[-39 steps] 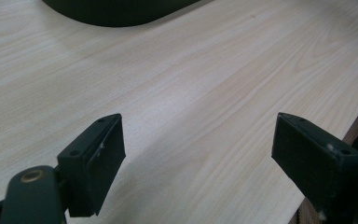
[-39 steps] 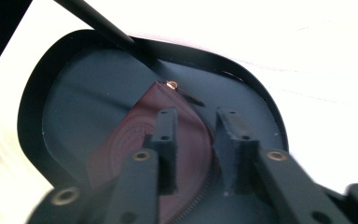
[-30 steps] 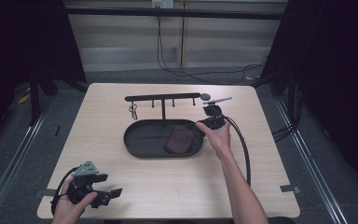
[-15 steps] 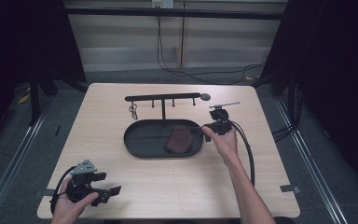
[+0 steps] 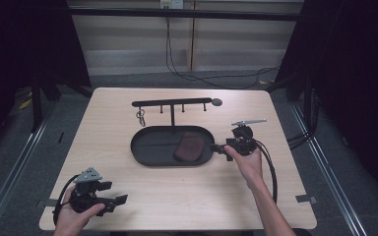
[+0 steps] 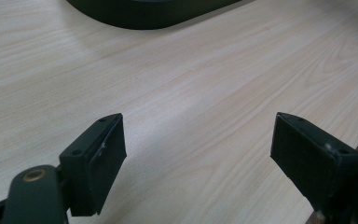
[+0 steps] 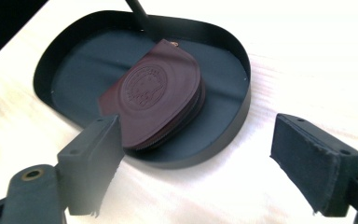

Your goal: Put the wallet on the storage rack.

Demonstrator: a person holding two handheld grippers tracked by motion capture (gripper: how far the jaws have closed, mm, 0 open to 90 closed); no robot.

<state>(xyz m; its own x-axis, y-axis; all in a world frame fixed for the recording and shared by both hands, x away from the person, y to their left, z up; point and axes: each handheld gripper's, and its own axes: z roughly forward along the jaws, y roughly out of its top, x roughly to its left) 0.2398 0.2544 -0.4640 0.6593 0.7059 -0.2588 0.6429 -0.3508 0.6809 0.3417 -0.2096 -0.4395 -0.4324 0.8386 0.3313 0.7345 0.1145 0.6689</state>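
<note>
Beside the black oval metal tray's [image 5: 142, 152] right end sat the right gripper [image 5: 225, 147], jaws wide apart w/ nothing between; earlier it was farther back nr the black rack [image 5: 172, 103], since drawn toward the person; dark-brown half-round leather pouch [image 7: 156, 93] lay inside tray; left gripper [image 5: 119, 200], at table's [image 5: 187, 196] front-left corner, unmoved, jaws also apart.

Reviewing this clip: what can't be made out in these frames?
- Pouch: embossed seal too soft to read in the right gripper view; a dark blur in the high view.
- Small item hanging on the rack: too small to identify.
- Tray: cut off by the top edge in the left gripper view.
</note>
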